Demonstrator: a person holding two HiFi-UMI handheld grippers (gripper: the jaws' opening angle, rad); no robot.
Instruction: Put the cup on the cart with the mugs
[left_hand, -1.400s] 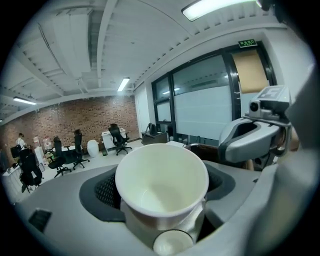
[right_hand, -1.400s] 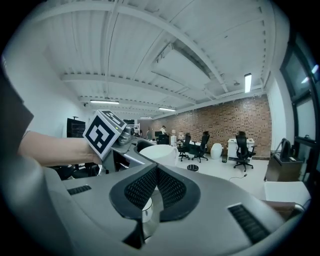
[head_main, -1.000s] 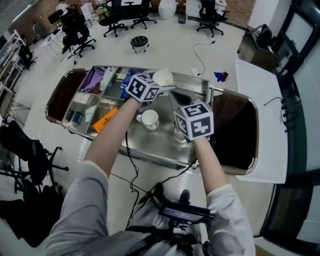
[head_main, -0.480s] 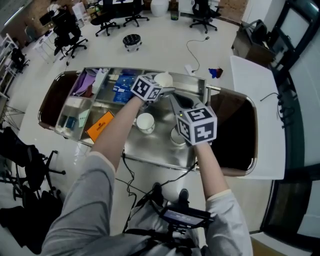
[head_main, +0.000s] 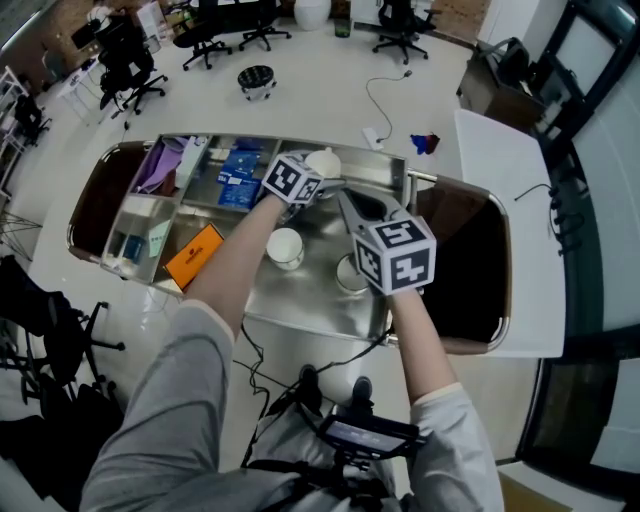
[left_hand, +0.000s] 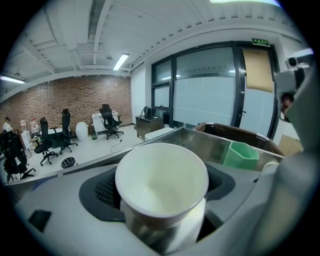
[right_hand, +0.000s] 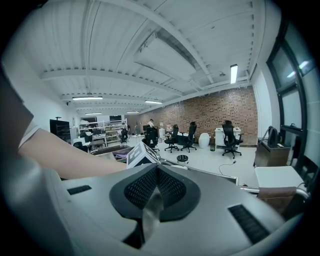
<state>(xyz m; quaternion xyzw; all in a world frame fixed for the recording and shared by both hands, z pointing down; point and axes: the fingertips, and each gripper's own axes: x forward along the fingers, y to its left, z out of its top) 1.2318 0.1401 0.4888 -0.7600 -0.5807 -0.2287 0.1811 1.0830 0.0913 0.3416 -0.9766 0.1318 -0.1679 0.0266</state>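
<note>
Logging what I see over the remote feed, item by item.

- Left hand-held gripper (head_main: 312, 178): upper middle of the head view, marker cube on top. In the left gripper view I see its jaws pinching the cup from both sides.
- Cup (left_hand: 162, 180): white, no handle in sight, mouth open toward the camera and empty inside. In the head view it sits in the gripper's hold at the cart's far rim, upper centre. I cannot tell whether its base touches the steel.
- Right hand-held gripper (head_main: 352, 200): centre of the head view, to the right of the left one. In the right gripper view its jaws are pressed together with nothing between them.
- Cart (head_main: 310, 290): stainless steel, with an open tray in the middle, divided compartments at the left and a brown bin at each end.
- Mugs: one white mug (head_main: 285, 247) stands upright on the open tray, left of centre. A second mug (head_main: 350, 273) stands to its right, partly covered by the right gripper's cube.
- Orange packet (head_main: 195, 255): lies flat in a left compartment.
- Blue packets (head_main: 235, 165): in an upper left compartment.
- Green bin (left_hand: 241, 155): right of the left gripper view, inside the cart.
- White desk (head_main: 500, 190): right edge of the head view, beside the cart.
</note>
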